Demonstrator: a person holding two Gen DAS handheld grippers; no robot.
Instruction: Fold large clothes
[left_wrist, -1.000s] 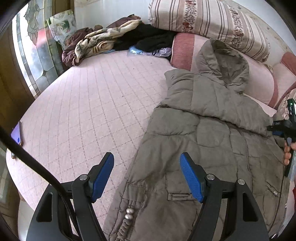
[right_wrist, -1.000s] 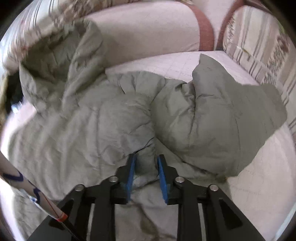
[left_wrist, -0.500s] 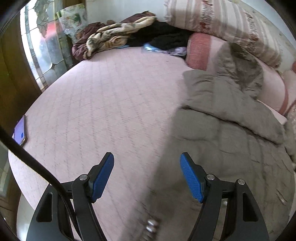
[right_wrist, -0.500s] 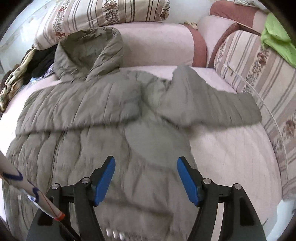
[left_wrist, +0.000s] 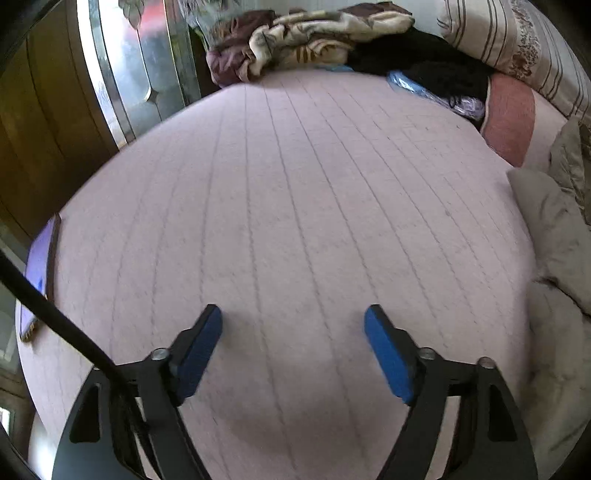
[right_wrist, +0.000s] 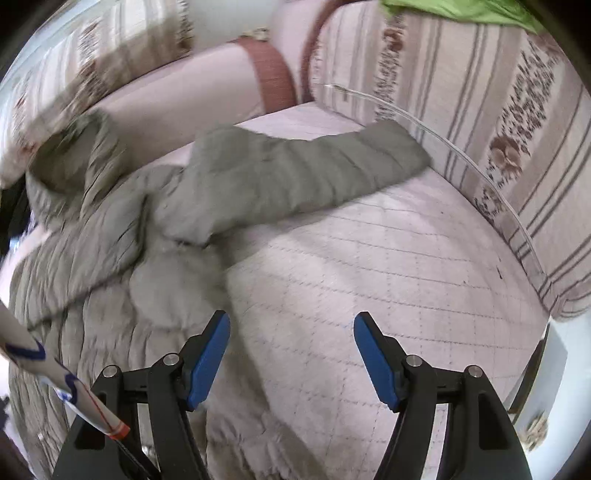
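Two grippers hang over a pink quilted bed (left_wrist: 295, 184), and neither one has anything between its blue pads. The left gripper (left_wrist: 293, 350) points down at bare quilt, its jaws opening and already wide apart. The right gripper (right_wrist: 291, 354) also stands wide open, with nothing held; its left pad sits over the edge of the coat, its right pad over bare bedspread.

The task's thing, an olive-grey padded coat (right_wrist: 110, 258), lies spread flat on the bed in the right wrist view, filling the left half of that picture. Its hood (right_wrist: 74, 155) rests up against the pink bolster (right_wrist: 177, 96) at the head of the bed. One sleeve (right_wrist: 306, 173) stretches out to the right across the quilt, its cuff ending close to the striped floral cushion (right_wrist: 498, 129) along the bed's side. In the left wrist view only the coat's edge shows, at the far right.

Along the far end of the bed, in the left wrist view, lies a heap of other clothes (left_wrist: 314, 37): brown, cream-patterned and black pieces, with a striped pillow (left_wrist: 517, 40) beside them. A phone (left_wrist: 40, 273) with a lit screen lies at the bed's left edge. A green cloth (right_wrist: 461, 11) drapes over the top of the striped cushion. A thin clear tube (right_wrist: 443, 136) runs along that cushion.
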